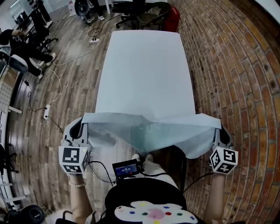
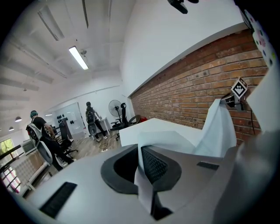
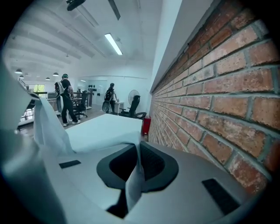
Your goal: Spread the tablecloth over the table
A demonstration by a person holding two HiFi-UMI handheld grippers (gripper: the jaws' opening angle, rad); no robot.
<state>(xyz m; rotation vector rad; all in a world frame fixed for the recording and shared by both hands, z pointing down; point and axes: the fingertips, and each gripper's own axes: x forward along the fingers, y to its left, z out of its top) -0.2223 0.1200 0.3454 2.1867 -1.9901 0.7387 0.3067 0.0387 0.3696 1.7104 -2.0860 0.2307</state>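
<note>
A pale blue tablecloth (image 1: 144,74) lies along the long table (image 1: 183,159) and covers it to the far end. Its near edge hangs off the table's near end, stretched between my two grippers. My left gripper (image 1: 83,124) is shut on the cloth's near left corner (image 2: 142,175). My right gripper (image 1: 217,131) is shut on the near right corner (image 3: 134,175). Between them the near edge sags in a fold (image 1: 151,131) in front of the person's body. Each gripper view shows a strip of cloth pinched between the dark pads.
A brick wall (image 1: 236,87) runs close along the table's right side. Wooden floor with cables and a power strip (image 1: 46,111) lies to the left. Office chairs (image 1: 131,13) and a red canister (image 1: 172,18) stand beyond the far end. People stand far off at the left (image 2: 37,131).
</note>
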